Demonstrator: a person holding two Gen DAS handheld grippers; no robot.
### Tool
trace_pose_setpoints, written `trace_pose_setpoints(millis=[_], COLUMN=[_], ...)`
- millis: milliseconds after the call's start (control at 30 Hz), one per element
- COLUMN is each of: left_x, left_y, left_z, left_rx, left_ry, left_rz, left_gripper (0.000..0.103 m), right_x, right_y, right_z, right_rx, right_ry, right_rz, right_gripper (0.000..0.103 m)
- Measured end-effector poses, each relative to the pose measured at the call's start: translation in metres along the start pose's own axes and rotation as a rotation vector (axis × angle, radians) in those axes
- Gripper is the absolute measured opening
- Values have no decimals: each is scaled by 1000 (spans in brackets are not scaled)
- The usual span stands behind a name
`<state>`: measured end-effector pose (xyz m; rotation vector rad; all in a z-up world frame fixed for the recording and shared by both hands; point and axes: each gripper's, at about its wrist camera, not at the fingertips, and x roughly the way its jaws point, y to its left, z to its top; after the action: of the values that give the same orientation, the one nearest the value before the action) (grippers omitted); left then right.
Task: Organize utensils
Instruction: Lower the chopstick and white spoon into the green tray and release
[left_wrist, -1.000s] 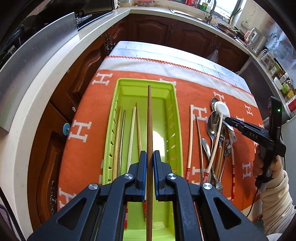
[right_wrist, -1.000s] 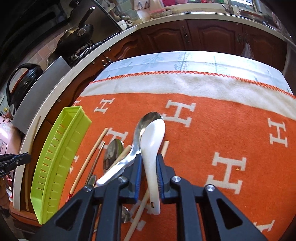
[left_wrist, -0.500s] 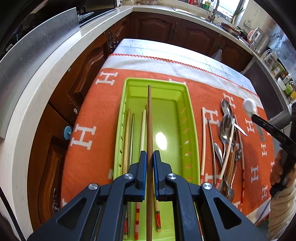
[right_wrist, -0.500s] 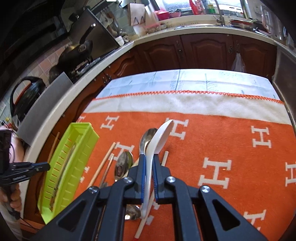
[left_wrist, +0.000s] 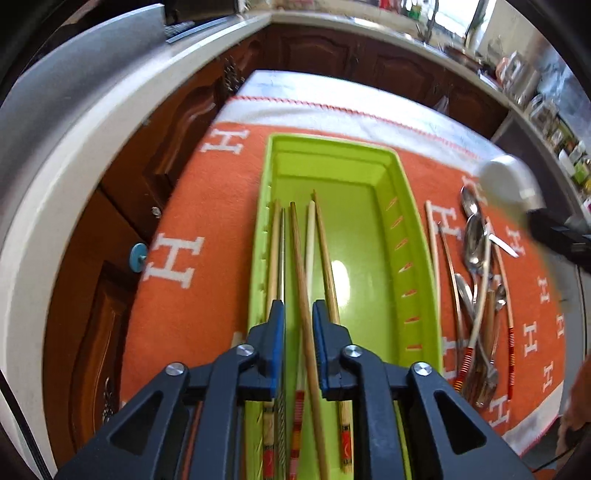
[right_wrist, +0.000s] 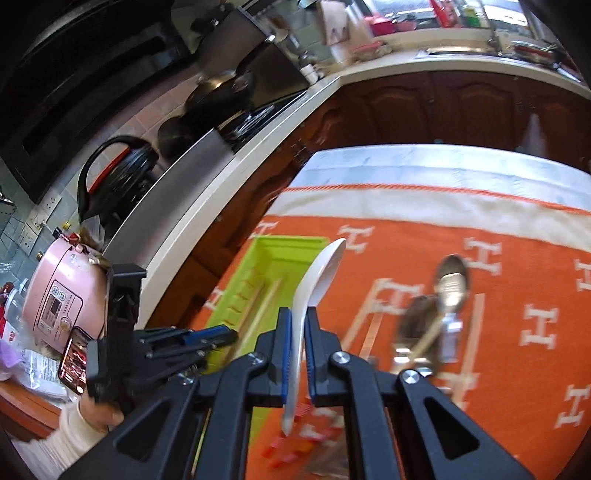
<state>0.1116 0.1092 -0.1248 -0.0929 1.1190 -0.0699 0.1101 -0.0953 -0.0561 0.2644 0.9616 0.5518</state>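
Chopstick dropped, spoon on its way.
Left gripper (left_wrist: 298, 325) jaws parted, chopstick (left_wrist: 303, 295) loose between them in the tray (left_wrist: 413, 236); right gripper (right_wrist: 295, 343) jaws pinch the white spoon (right_wrist: 314, 288), likely tray-bound.

left gripper (left_wrist: 298, 350): jaws opened, brown chopstick (left_wrist: 304, 306) released into green tray (left_wrist: 417, 258) | right gripper (right_wrist: 296, 354): white spoon (right_wrist: 314, 295) lifted, carried left toward tray

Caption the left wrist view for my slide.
Open left gripper above a brown chopstick lying in the green tray.
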Motion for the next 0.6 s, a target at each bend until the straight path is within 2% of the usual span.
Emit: trace_pose_setpoints(millis=[100, 200, 333, 467, 600], left_x=[-24, -43, -52, -53, -50], left_y=[6, 16, 33, 41, 46], left_z=[-7, -13, -22, -28, -35], left_rx=[-16, -49, -97, -103, -120], left_ry=[-57, -109, -120, -119, -106], left_rz=[6, 47, 19, 35, 23], left_gripper=[21, 24, 25, 25, 25], right_x=[31, 53, 88, 111, 125], right_y=[16, 24, 33, 36, 29], right_z=[2, 3, 7, 9, 8], right_rx=[38, 62, 59, 3, 23], right_ry=[50, 65, 83, 82, 114], right_rz=[17, -12, -111, -252, -299], right_gripper=[7, 7, 7, 7, 7])
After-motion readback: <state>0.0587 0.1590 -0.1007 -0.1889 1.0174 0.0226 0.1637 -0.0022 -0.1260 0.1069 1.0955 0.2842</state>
